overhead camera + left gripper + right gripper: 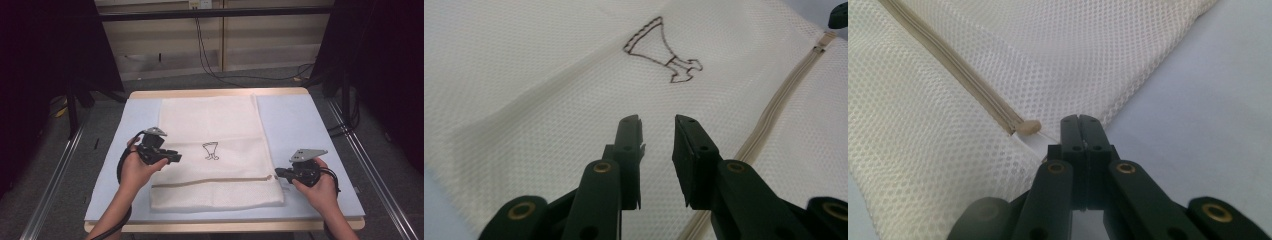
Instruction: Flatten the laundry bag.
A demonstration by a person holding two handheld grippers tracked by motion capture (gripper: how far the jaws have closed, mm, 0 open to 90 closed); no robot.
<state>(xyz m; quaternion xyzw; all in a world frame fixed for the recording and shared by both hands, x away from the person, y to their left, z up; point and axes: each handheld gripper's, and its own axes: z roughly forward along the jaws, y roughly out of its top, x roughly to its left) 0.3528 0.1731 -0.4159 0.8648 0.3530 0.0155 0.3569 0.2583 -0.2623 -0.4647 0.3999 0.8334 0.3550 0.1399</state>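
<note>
A white mesh laundry bag (210,120) (524,75) (923,125) lies flat on the table, with a small brown emblem (211,151) (664,55) at its middle. A beige zipper (215,181) (784,95) (958,67) runs across its near end. My left gripper (176,158) (659,120) hovers over the bag's left part, open by a narrow gap with nothing between the jaws. My right gripper (278,172) (1080,119) is shut at the bag's right edge, just beside the zipper pull (1028,127). Whether it pinches fabric I cannot tell.
A pale blue mat (300,120) covers the table, bare to the left and right of the bag. The wooden table edge (220,92) shows at the far side. Cables (210,65) lie on the floor beyond, and metal rails (55,170) flank the table.
</note>
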